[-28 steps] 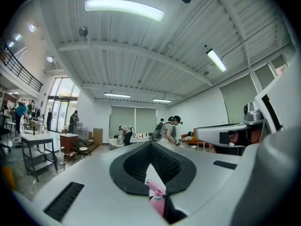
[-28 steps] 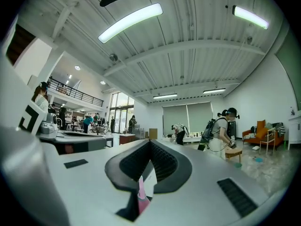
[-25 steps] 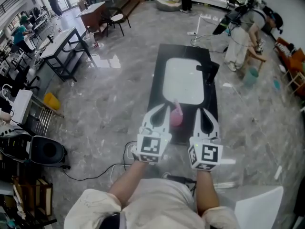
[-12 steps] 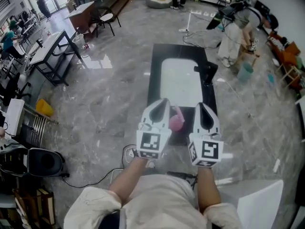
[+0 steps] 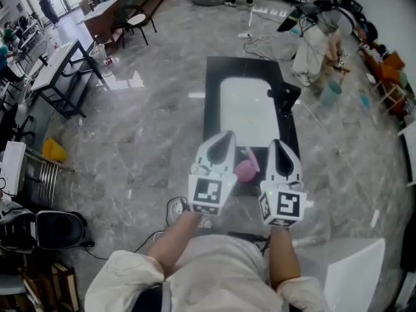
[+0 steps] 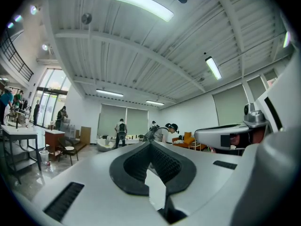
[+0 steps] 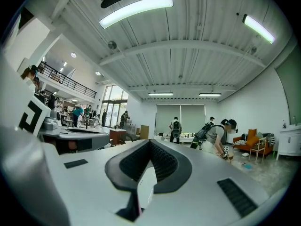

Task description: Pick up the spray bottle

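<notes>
The job had not really begun. The pink spray bottle [image 5: 246,169] was on the black table [image 5: 212,109], and nothing was holding it. It showed between the left gripper [image 5: 221,142] and the right gripper [image 5: 278,145], not inside either one. Both had their jaws closed tight on nothing.

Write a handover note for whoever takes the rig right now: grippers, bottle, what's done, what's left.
Left gripper: jaws shut, empty, held level.
Right gripper: jaws shut, empty, held level.
Pink spray bottle: on the near end of the black table, close to the white mat. In the head view it shows between the two grippers; neither touches it.
Done: nothing gripped yet.
Left: open one gripper, close it on the bottle, lift.
</notes>
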The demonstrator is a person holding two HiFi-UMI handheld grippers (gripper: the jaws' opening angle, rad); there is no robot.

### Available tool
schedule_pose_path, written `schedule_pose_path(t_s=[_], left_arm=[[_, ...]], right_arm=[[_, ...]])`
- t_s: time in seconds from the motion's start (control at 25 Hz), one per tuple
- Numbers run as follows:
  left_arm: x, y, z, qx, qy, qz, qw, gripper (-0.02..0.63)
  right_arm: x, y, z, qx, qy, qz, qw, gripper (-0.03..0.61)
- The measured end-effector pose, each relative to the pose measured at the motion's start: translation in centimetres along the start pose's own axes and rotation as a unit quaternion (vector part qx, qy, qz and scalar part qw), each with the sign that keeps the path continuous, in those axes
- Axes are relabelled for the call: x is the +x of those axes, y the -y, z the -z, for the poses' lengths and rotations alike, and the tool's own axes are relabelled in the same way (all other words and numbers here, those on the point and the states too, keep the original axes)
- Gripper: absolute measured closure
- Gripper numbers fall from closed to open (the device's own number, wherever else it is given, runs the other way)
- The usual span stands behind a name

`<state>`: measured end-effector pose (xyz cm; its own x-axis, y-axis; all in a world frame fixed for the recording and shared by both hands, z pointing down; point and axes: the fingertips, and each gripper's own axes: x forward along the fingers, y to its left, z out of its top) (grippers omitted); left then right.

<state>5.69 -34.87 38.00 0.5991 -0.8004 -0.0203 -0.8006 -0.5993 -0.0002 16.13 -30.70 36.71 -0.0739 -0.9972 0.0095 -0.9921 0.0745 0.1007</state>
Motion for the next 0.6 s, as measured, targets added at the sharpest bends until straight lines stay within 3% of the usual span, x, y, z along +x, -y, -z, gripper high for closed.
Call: schedule_pose_path(t_s=[0.2, 0.6], left_arm=[[0.5, 0.0, 0.0, 0.006, -0.003, 0.010, 0.9999, 0.612], [1.5, 0.2, 0.2, 0.002, -0.004, -0.012, 0.9999, 0.612]], right_arm=[[0.4, 0.4, 0.1, 0.000, -0.003, 0.008, 1.000, 0.574], [1.2, 1.4, 0.6, 0.002, -0.001, -0.016, 1.000, 0.574]])
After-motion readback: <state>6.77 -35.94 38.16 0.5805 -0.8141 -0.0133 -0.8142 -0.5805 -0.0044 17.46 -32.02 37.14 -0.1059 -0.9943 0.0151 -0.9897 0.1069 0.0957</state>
